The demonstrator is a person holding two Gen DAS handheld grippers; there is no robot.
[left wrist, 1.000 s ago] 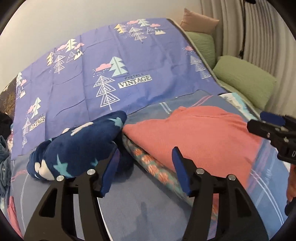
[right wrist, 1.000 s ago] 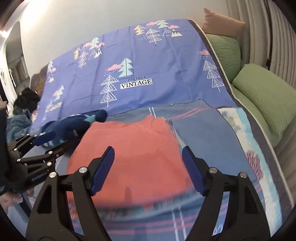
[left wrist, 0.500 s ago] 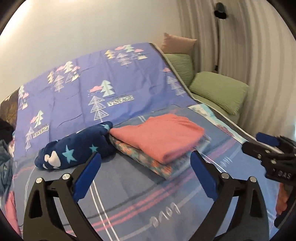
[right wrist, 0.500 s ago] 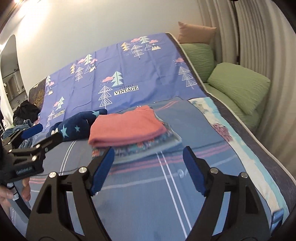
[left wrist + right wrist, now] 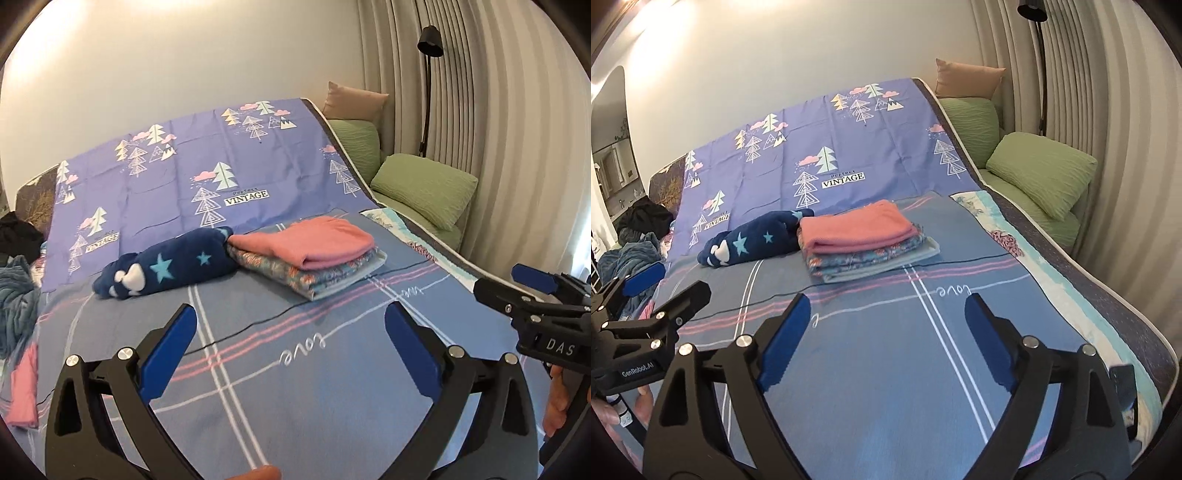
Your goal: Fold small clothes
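A folded pink garment (image 5: 314, 240) (image 5: 853, 225) lies on top of a stack of folded patterned clothes (image 5: 325, 275) (image 5: 871, 258) on the blue plaid bed cover. A navy garment with stars (image 5: 166, 266) (image 5: 753, 242) lies rolled against the stack's left side. My left gripper (image 5: 290, 310) is open and hangs over bare cover, well short of the stack. My right gripper (image 5: 888, 299) is also back from the stack; its jaws are opening and nothing is between them.
A purple sheet with a tree print (image 5: 221, 177) covers the far half of the bed. Green pillows (image 5: 424, 188) (image 5: 1041, 173) and a floor lamp (image 5: 428, 40) stand at the right by the curtain. Loose clothes (image 5: 14, 295) (image 5: 631, 258) are piled at the left edge.
Both grippers have drawn back and up from the pink garment, which stays on the stack. The left jaws have spread much wider, and the right jaws a little.
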